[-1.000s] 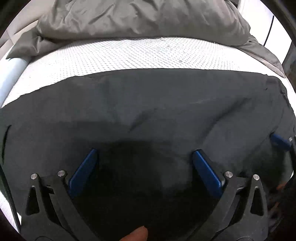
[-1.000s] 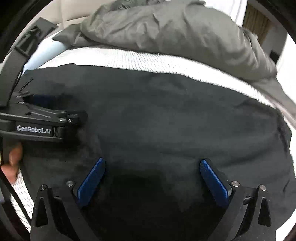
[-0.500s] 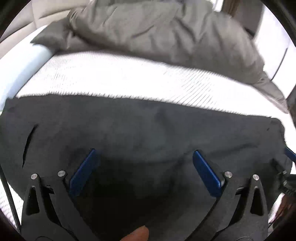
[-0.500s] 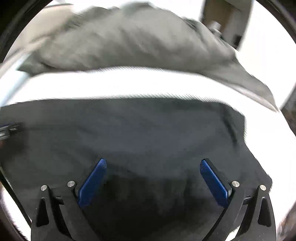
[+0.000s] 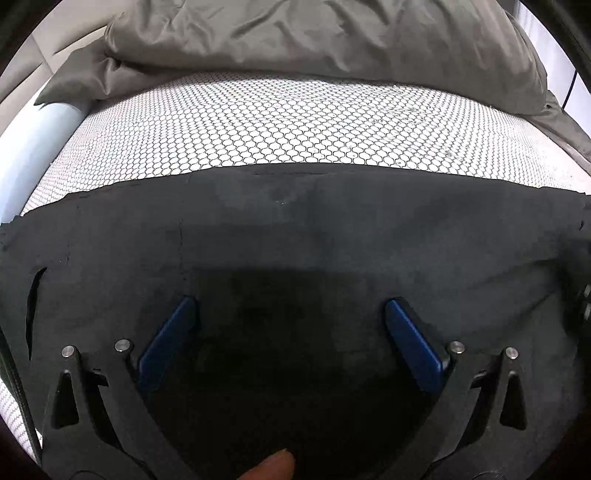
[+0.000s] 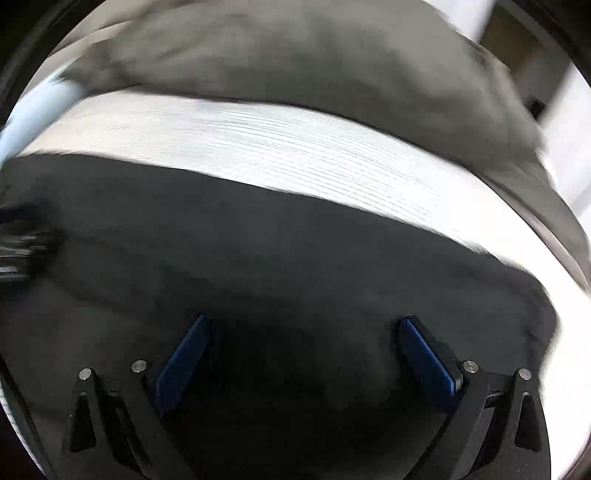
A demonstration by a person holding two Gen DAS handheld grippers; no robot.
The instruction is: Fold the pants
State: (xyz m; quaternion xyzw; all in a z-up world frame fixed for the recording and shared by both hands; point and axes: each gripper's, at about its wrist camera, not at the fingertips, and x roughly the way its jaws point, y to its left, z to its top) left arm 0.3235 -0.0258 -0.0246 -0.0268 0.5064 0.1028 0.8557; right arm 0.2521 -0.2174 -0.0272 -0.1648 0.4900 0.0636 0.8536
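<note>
Black cloth fills the lower half of both wrist views: the pants [image 5: 332, 236] lie spread flat on the bed, over a white sheet [image 5: 280, 133] printed with a small honeycomb pattern. I judge they are laid out this wide so that a fold can be taken cleanly across them.

Starting at the left, a slit-like opening, perhaps a pocket, shows near the pants' left edge, and a pale blue roll [image 5: 40, 140] lies along the bed's side. My left gripper [image 5: 290, 314] hangs low over the dark fabric with its blue fingers [image 5: 168, 343] spread wide and nothing between them. A fingertip of the operator's hand [image 5: 271, 467] peeks in at the bottom edge. Behind the sheet, a crumpled grey duvet [image 5: 314, 33] is bunched up, clear of the pants, which leaves folding room.

Further right, my right gripper [image 6: 304, 332] also sits over the pants [image 6: 258, 251], fingers [image 6: 428, 358] parted and empty. That view is smeared by motion, so detail is poor; the pants' right edge [image 6: 532, 295] falls toward the bright sheet. A dark blurred shape at the far left of that view may be the other gripper, but I cannot tell.

I judge the fold is not yet begun; either edge must be pinched first.
</note>
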